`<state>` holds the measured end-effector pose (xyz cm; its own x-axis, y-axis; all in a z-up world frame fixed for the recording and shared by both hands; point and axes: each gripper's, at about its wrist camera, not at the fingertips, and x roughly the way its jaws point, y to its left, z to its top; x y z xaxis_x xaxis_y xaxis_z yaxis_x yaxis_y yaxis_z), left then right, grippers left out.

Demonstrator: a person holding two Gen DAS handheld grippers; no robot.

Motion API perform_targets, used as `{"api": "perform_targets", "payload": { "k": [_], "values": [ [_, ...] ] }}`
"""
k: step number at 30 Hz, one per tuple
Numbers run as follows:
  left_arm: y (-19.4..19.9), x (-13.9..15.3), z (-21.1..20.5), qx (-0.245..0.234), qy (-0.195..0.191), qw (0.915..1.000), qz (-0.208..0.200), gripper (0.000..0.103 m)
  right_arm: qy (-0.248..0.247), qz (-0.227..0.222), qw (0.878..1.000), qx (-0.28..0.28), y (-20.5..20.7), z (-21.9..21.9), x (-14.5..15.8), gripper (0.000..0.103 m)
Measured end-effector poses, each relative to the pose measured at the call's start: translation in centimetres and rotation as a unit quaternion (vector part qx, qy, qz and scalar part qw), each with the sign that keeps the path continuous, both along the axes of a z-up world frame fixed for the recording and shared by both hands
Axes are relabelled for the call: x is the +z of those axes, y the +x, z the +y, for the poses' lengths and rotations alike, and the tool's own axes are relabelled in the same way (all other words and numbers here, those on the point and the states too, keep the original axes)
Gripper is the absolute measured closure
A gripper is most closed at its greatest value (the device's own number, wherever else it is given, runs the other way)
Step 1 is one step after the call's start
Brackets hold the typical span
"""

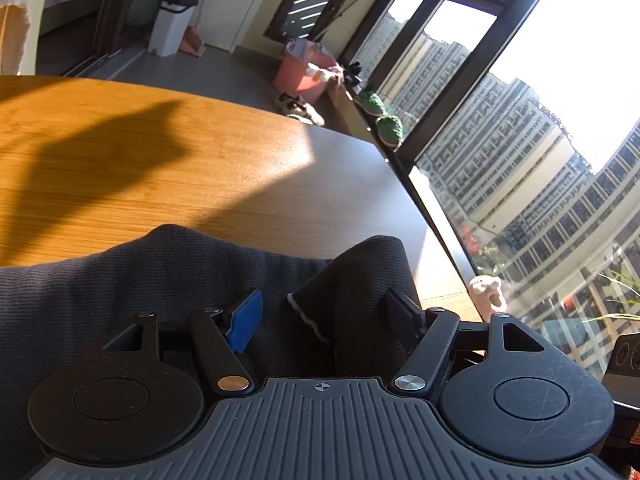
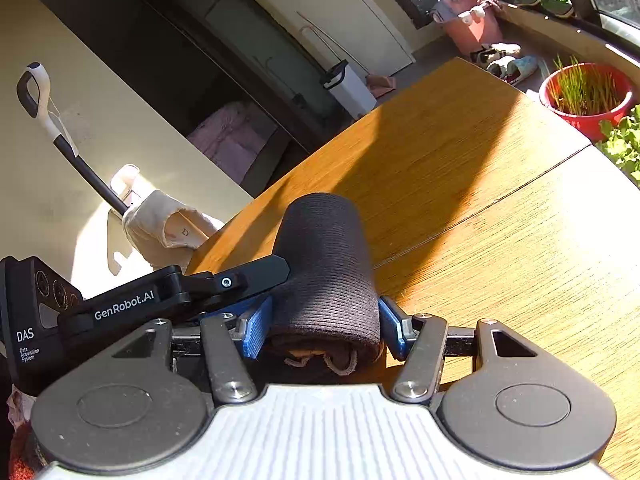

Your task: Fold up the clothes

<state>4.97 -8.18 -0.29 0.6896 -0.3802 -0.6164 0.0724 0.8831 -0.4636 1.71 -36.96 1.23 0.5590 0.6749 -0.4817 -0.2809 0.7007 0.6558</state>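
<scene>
Two grippers work one dark ribbed garment [image 1: 120, 288] lying on the near part of a wooden table [image 1: 160, 160].

Left gripper [image 1: 324, 312]: the jaws stand apart. A raised fold of the garment [image 1: 360, 280] stands between the blue pad [image 1: 244, 324] and the black pad [image 1: 404, 316]. It leans against the black pad, while a clear gap shows at the blue pad, so the cloth is not clamped.

Right gripper [image 2: 324, 324]: a thick folded bundle of the same dark cloth [image 2: 324, 264] fills the space between its two blue pads [image 2: 256, 332]. The left pad touches the bundle; the right pad appears just clear of it, though the pictures do not settle this. Treat the hold as loose or released.

Procedure, as judged from this state:
1. Confirm that the bundle rests fully on the table before drawing either gripper back.
2. Withdraw each gripper straight back along its fingers. A sideways pull is likely to drag a layer and undo the fold.
3. Watch the pale hem edge [image 2: 340, 364] at the near end of the bundle; knit cloth of this kind catches easily on pad corners.
4. Keep the bundle away from the far-left table edge, where a light cloth [image 2: 168, 224] hangs nearby.
</scene>
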Motion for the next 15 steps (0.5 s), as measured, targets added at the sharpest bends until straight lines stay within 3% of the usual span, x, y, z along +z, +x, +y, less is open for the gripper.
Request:
{"api": "perform_targets", "payload": {
  "k": [3,8,12,14,15],
  "values": [
    [-0.5,0.3,0.1,0.005,0.006,1.0000,-0.001,0.032,-0.079,-0.062,0.995,0.025,-1.4,1.8,1.6,0.056],
    [-2.2,2.2,-0.8,0.004,0.075,0.9961,-0.045,0.030,-0.182,-0.135,0.973,0.046,-3.1,5.0,3.4,0.057],
    [-2.9,3.6,-0.5,0.000,0.058,0.9964,-0.062,0.023,-0.275,-0.204,0.937,0.063,-5.2,8.1,4.3,0.056],
    [-2.8,3.7,-0.4,0.001,0.062,0.9960,-0.065,0.023,-0.319,-0.246,0.912,0.071,-6.6,9.9,4.4,0.054],
    [-2.6,3.5,-0.3,0.004,0.067,0.9957,-0.064,0.023,-0.306,-0.245,0.917,0.073,-6.6,9.8,4.6,0.053]
  ]
}}
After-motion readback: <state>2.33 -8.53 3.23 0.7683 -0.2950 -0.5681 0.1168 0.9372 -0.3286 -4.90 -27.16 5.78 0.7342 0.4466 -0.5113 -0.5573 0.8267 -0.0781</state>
